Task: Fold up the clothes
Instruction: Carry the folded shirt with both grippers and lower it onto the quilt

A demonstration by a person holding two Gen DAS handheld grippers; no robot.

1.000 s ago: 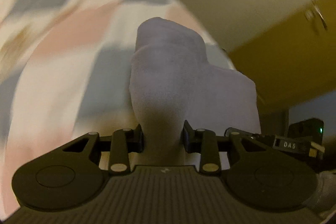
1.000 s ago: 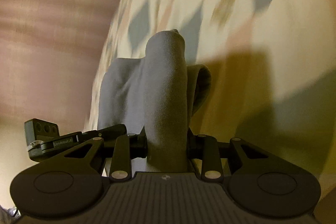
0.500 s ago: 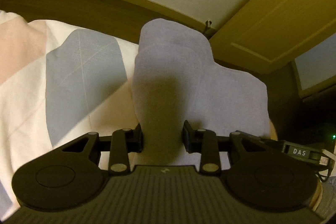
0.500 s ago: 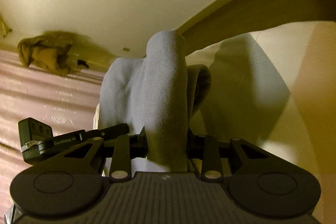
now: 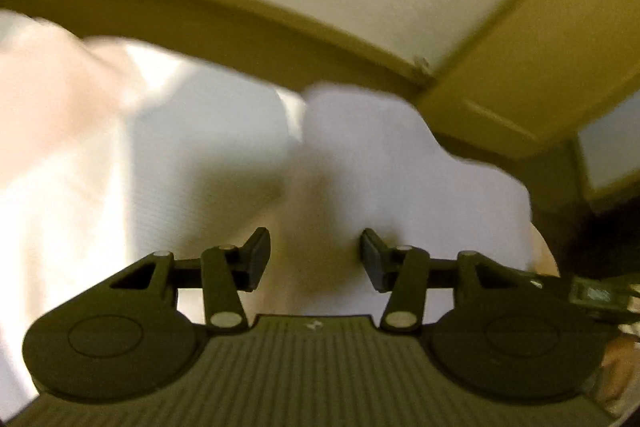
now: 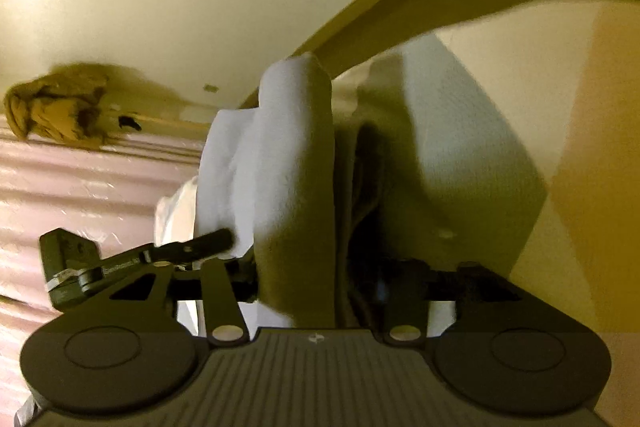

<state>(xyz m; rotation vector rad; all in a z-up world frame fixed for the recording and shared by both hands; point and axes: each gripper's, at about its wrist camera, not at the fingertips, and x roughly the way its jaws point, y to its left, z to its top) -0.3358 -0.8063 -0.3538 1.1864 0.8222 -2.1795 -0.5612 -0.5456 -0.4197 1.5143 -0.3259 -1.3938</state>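
A pale lilac-grey garment (image 5: pixel 384 163) lies on the patterned bedspread (image 5: pixel 80 155) in front of my left gripper (image 5: pixel 315 259). The left jaws stand apart, with the cloth between them but no longer pinched. In the right wrist view the same garment (image 6: pixel 292 163) stands in a tall fold between the fingers of my right gripper (image 6: pixel 320 279). The right jaws have also spread; the cloth rests against the left finger and a dark gap shows beside the right one. The other gripper (image 6: pixel 132 259) shows at the left of that view.
A cream wall and brown baseboard (image 5: pixel 240 15) run behind the bed. A wooden door (image 5: pixel 540 59) stands at the right. A crumpled tan cloth (image 6: pixel 60 107) lies at the far left, above a pink ribbed surface (image 6: pixel 80 187).
Both grippers have opened and let go of the garment they were pinching. The garment has come down onto the bedspread. The left view is blurred by motion.
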